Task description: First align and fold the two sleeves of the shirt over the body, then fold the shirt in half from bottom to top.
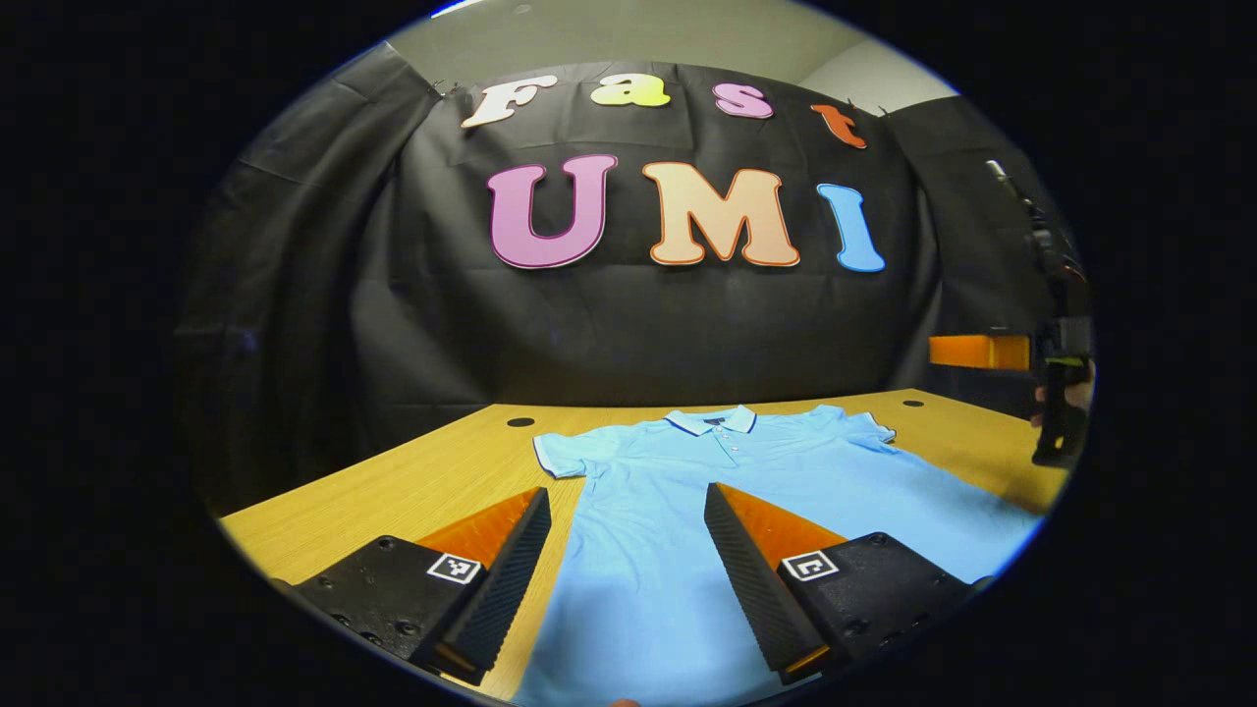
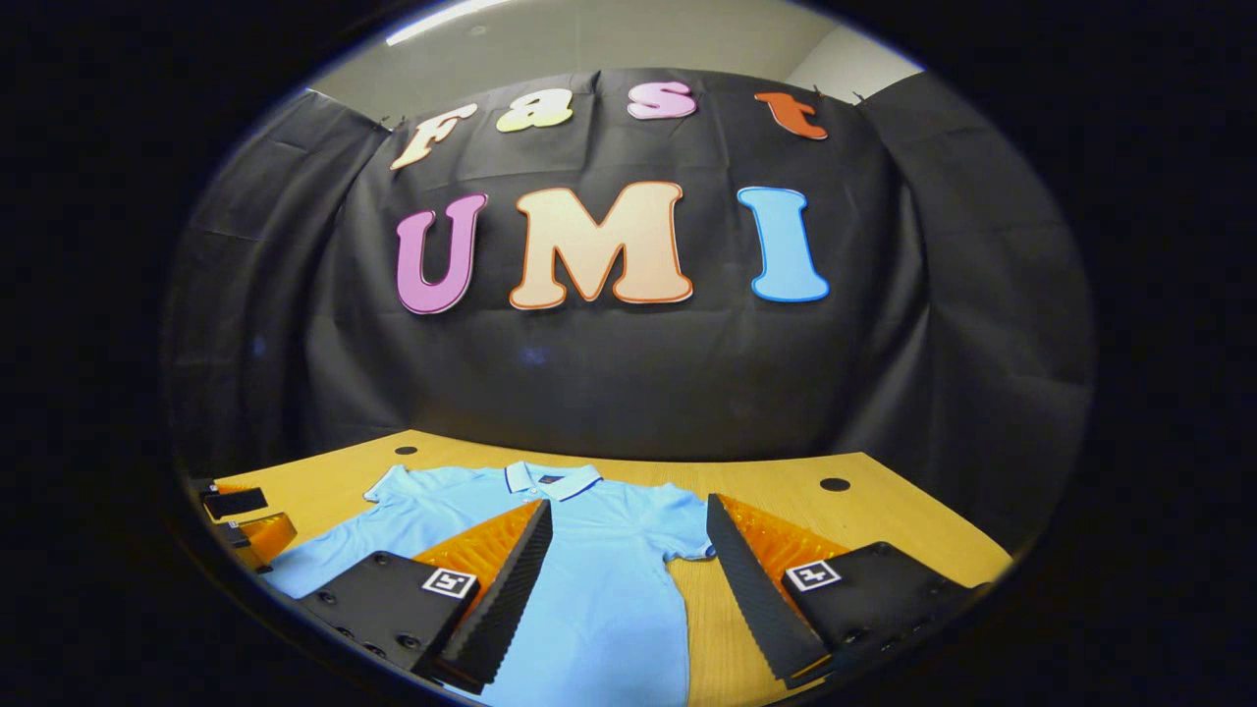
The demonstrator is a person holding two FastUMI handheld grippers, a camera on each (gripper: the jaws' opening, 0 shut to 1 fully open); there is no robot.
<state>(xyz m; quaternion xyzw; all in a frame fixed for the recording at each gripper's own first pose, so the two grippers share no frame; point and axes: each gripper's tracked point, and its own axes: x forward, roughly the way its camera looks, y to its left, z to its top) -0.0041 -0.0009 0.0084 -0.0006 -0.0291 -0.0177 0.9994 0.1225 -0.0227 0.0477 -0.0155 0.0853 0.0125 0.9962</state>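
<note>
A light blue polo shirt [image 1: 687, 511] lies flat on the wooden table [image 1: 432, 471], collar [image 1: 712, 421] at the far side and both short sleeves spread out. My left gripper [image 1: 625, 491] hovers open over the shirt's lower left part, nothing between its fingers. The left sleeve [image 1: 560, 455] lies just beyond its left finger. In the right gripper view the shirt [image 2: 589, 579] lies left of centre. My right gripper [image 2: 629, 503] stands open above the shirt's right side, near the right sleeve [image 2: 687, 535]. The right gripper [image 1: 1061, 393] also shows at the far right of the left gripper view, held by a hand.
Round cable holes [image 1: 520, 422] [image 2: 835, 484] sit near the table's far edge. Bare table [image 2: 884, 520] stretches to the right of the shirt. The left gripper [image 2: 236, 520] shows at the far left of the right gripper view. Black cloth closes off the back.
</note>
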